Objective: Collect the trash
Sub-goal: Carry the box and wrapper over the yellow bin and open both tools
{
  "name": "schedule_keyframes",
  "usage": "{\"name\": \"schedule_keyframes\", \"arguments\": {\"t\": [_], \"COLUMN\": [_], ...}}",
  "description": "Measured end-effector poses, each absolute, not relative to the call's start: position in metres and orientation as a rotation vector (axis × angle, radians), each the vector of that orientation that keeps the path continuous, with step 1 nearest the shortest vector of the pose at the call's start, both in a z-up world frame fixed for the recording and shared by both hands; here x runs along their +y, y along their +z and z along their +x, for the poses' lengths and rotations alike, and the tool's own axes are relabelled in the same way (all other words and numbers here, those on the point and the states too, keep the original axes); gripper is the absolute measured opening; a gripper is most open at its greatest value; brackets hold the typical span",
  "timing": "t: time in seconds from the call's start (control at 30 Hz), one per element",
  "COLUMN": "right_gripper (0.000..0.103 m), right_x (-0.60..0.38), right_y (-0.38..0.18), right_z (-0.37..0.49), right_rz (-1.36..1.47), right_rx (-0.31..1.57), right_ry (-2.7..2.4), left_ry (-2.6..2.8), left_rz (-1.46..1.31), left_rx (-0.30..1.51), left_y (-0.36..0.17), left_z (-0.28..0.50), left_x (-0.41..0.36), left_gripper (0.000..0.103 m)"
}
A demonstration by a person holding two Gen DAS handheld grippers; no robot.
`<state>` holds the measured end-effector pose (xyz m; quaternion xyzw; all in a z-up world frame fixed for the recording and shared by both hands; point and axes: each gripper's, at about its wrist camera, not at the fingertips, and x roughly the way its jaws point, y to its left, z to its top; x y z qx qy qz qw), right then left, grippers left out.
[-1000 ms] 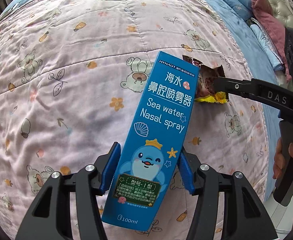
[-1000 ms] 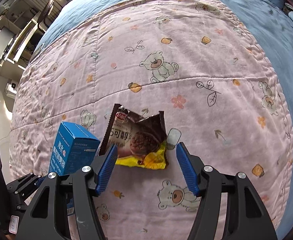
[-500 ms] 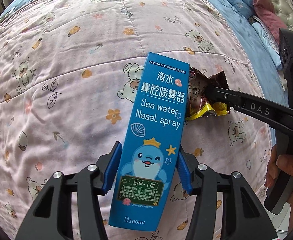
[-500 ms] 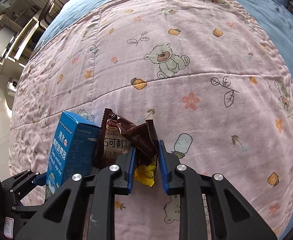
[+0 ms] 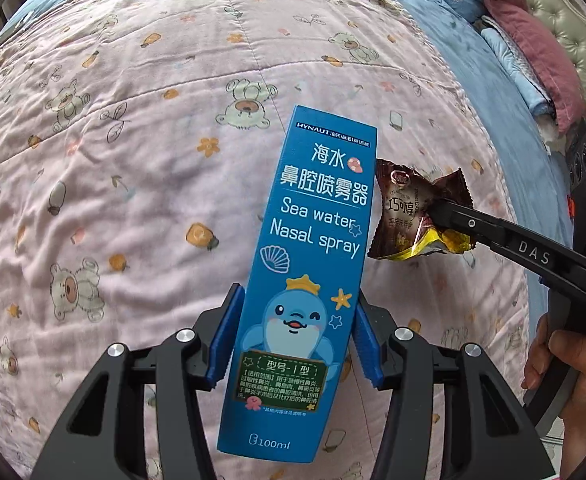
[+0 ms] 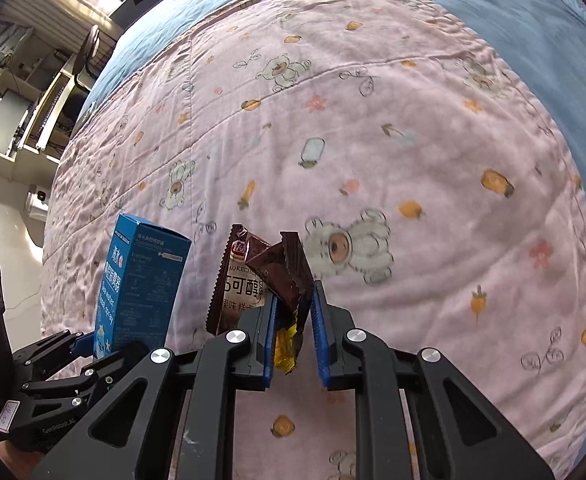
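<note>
My left gripper (image 5: 295, 332) is shut on a tall blue nasal spray box (image 5: 309, 248) and holds it upright above the pink quilt. The box also shows at the lower left of the right wrist view (image 6: 141, 284). My right gripper (image 6: 293, 320) is shut on a crumpled brown and yellow snack wrapper (image 6: 265, 280), lifted off the quilt. In the left wrist view the wrapper (image 5: 409, 216) hangs just right of the box, pinched by the right gripper (image 5: 437, 212).
A pink quilt with bear prints (image 5: 133, 160) covers the bed, over a blue sheet (image 6: 513, 8). Folded blue and pink bedding (image 5: 533, 60) lies at the headboard. Shelves and floor (image 6: 13, 120) lie beyond the bed's far side.
My right gripper closed on the snack wrapper and lifted it off the quilt. My left gripper kept hold of the box and rose a little with it.
</note>
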<state>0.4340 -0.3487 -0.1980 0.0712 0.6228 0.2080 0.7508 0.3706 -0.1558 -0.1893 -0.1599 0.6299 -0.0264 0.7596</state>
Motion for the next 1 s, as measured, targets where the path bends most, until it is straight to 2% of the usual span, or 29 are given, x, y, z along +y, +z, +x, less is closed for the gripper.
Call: {"name": "schedule_keyframes", "arguments": {"t": [0.53,1.0], "right_gripper": [0.016,0.016], "right_x": [-0.424,-0.540], "right_y": [-0.144,-0.134], "right_z": [0.226,0.055], "right_rz": [0.288,0.565], "right_rx": [1.342,1.261], "right_ry": [0.332,0.020], "left_ry": [-0.209,-0.496], "left_rz": [-0.267,-0.049], "left_rx": [1.409,1.445], "left_y": [-0.141,-0.124], "left_z": [0.212,0.113], "left_x": [-0.222,-0.312], "left_gripper": [0.052,0.052]}}
